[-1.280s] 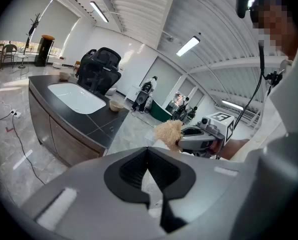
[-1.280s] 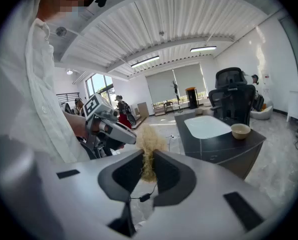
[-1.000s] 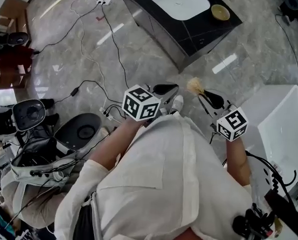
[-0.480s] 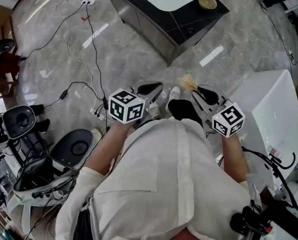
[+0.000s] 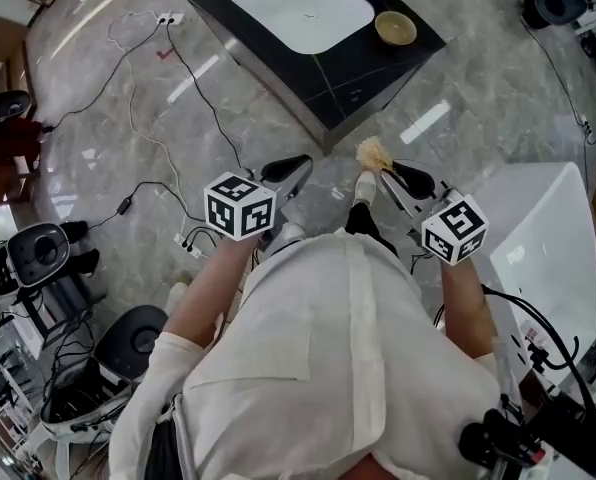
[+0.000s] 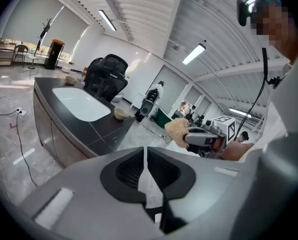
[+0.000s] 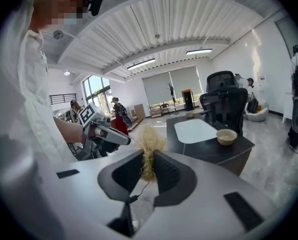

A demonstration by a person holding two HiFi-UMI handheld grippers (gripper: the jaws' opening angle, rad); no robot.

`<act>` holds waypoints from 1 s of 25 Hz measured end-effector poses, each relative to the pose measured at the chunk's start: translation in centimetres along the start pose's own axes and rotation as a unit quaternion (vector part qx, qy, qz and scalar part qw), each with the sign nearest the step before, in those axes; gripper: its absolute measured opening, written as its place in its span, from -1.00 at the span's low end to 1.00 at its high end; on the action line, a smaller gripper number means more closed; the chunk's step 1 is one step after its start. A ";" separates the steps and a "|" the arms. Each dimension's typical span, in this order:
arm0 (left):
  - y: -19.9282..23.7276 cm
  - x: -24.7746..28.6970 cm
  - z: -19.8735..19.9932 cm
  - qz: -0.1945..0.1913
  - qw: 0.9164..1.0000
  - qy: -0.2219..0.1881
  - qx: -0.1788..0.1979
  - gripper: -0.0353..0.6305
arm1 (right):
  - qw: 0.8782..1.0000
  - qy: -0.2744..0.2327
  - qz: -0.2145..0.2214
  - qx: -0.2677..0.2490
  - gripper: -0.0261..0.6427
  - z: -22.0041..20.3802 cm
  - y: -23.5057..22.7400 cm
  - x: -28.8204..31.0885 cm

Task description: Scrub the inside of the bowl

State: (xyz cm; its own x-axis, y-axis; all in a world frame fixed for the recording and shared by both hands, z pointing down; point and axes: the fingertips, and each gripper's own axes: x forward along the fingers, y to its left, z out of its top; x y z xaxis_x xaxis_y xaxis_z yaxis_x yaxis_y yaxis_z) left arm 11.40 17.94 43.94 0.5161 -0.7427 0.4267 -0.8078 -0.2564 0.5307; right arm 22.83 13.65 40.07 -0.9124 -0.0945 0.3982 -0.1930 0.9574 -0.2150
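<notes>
Found left gripper [image 5: 286,171] clenched, with nothing between the jaws. Found right gripper [image 5: 390,178] clamped on a straw-coloured scrubber [image 5: 374,152], held in mid-air. Located bowl [image 5: 395,28] on the dark counter [image 5: 350,73] beside the white basin [image 5: 300,6], well apart from both grippers. Judged scrubbing not yet begun. Remaining: reach the bowl, steady it, scrub inside.
</notes>
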 end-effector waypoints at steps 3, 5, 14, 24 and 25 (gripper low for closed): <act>0.9 3.9 4.1 0.017 1.000 -0.013 0.004 -0.87 | 1.000 -0.002 0.014 -0.013 -0.77 1.7 -5.3 0.1; 1.3 6.3 6.1 0.025 1.000 -0.013 0.007 -0.87 | 1.000 -0.004 0.021 -0.015 -0.77 2.5 -8.5 -0.2; 5.4 15.2 13.2 0.047 0.999 -0.003 -0.007 -0.87 | 1.000 -0.004 0.030 0.002 -0.77 3.3 -19.1 0.1; 13.8 20.5 17.9 -0.009 0.998 0.060 -0.012 -0.78 | 0.997 -0.007 -0.059 0.045 -0.77 5.5 -23.9 5.9; 14.7 21.1 18.1 -0.022 0.997 0.071 -0.012 -0.77 | 0.996 -0.007 -0.077 0.055 -0.77 5.6 -24.2 6.7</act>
State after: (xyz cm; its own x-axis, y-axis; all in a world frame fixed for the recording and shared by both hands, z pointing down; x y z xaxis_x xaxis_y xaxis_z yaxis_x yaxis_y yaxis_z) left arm 5.27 -12.71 47.47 0.5874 -0.6352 0.5015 -0.7775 -0.2711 0.5675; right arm 19.40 -11.64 42.92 -0.8739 -0.2425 0.4212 -0.3683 0.8959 -0.2485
